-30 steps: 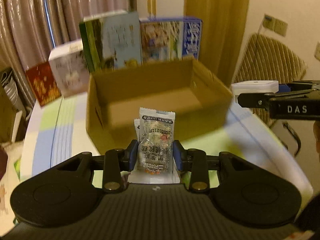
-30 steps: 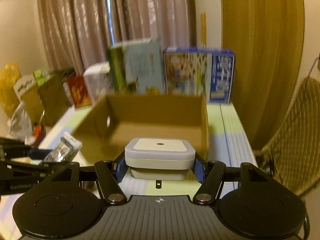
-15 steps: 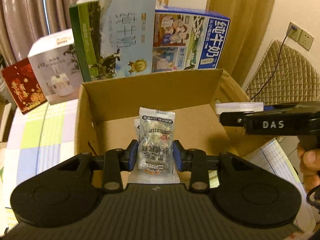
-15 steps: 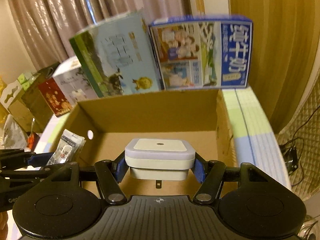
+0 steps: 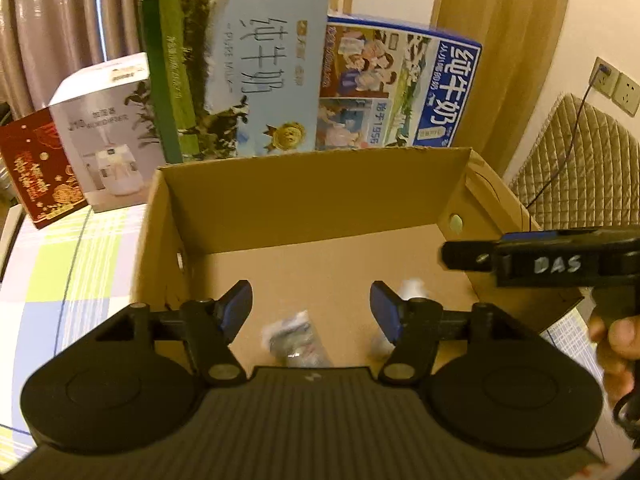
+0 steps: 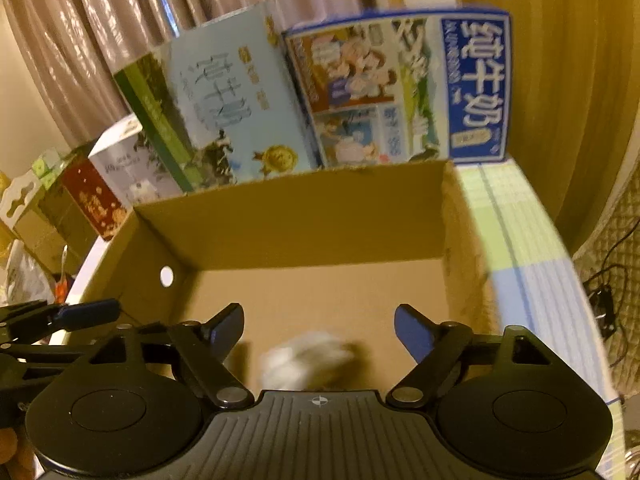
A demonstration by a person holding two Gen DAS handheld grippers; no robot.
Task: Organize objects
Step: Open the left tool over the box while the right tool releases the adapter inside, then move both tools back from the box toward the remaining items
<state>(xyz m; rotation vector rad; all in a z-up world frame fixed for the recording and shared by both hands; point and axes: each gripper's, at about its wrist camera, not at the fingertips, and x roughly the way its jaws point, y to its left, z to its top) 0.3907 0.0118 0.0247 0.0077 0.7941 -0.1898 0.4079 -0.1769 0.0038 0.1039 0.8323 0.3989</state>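
The cardboard box (image 5: 320,184) is now taking both items. The left gripper (image 5: 311,308) and right gripper (image 6: 319,330), clamped half a second ago, are standing wide apart and empty; the white plug-in device (image 6: 306,360) and snack packet (image 5: 294,338) (both blurred) are dropping inside, so this pair looks sorted.

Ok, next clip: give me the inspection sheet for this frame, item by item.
Surface: table with a pastel checked cloth.
Job's things: open cardboard box; blurred snack packet and blurred white object inside it.
Clutter: two milk cartons, white box, red box behind.
Grippers: left gripper and right gripper open, holding nothing, over the box.
Cables: black cable to a wall socket.
Surroundings: curtains, quilted chair.
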